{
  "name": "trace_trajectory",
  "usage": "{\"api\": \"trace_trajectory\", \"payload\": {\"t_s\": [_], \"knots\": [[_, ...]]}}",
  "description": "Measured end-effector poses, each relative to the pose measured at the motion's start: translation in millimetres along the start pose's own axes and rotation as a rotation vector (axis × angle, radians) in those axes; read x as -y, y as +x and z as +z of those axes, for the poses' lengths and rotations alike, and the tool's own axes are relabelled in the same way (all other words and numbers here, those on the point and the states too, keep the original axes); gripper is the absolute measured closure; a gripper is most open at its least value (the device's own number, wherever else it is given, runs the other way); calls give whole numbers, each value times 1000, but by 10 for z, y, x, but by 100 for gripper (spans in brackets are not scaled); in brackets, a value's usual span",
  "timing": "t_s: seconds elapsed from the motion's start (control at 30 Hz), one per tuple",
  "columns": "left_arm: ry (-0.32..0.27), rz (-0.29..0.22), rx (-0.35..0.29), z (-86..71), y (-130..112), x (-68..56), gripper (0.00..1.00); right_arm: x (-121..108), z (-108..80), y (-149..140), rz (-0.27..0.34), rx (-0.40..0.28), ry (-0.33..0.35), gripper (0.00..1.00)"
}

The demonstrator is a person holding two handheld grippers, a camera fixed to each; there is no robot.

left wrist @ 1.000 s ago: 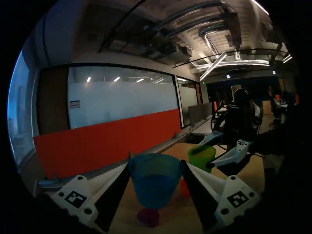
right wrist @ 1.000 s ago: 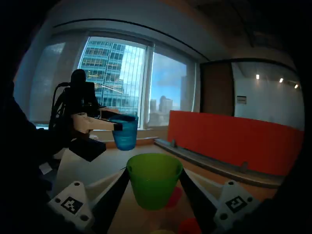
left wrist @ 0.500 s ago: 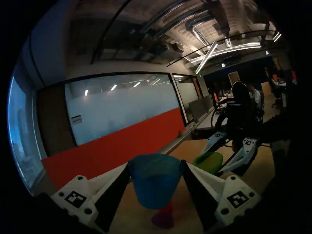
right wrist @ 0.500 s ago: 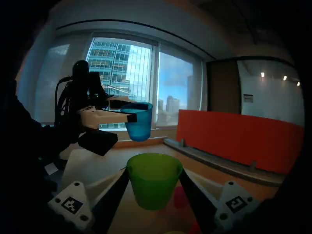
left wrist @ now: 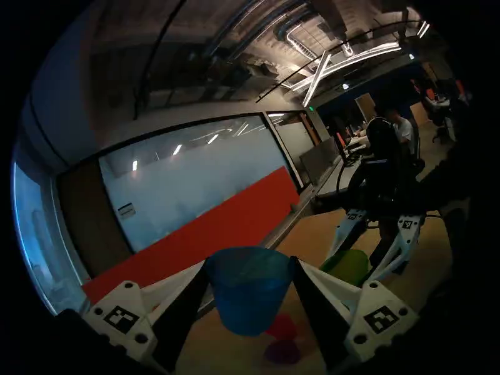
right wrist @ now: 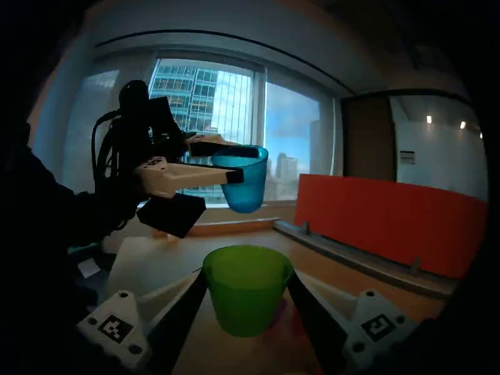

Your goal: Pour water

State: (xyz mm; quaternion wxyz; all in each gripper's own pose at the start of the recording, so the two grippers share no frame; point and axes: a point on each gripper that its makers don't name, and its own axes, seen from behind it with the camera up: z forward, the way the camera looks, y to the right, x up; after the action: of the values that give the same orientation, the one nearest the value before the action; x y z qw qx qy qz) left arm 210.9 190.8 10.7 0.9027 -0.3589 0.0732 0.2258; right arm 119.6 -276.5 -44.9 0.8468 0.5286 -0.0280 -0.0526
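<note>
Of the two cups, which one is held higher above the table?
The blue cup, clamped in the left gripper, hangs above the green cup in the right gripper.

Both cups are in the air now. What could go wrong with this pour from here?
1. The blue cup hangs high above the green cup, seemingly not straight over it; tilting now could spill onto the table.
2. Both cups are pinched by their sides between jaws; the blue cup might slip when tipped.
</note>
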Motion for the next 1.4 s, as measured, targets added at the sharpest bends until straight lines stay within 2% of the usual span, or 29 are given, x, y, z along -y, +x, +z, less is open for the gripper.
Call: {"api": "trace_trajectory", "payload": {"t_s": [0.23, 0.5, 0.9, 1.4], "knots": [[2, 79, 4, 14, 84, -30, 11, 86, 37, -12, -1, 1, 21, 9], [8, 140, -2, 20, 186, -25, 11, 141, 59, -42, -1, 5, 35, 9], [15, 259, -5, -7, 288, -48, 10, 225, 105, -57, -9, 11, 56, 9], [35, 371, -7, 13, 350, -30, 10, 283, 146, -109, -5, 18, 72, 9]]}}
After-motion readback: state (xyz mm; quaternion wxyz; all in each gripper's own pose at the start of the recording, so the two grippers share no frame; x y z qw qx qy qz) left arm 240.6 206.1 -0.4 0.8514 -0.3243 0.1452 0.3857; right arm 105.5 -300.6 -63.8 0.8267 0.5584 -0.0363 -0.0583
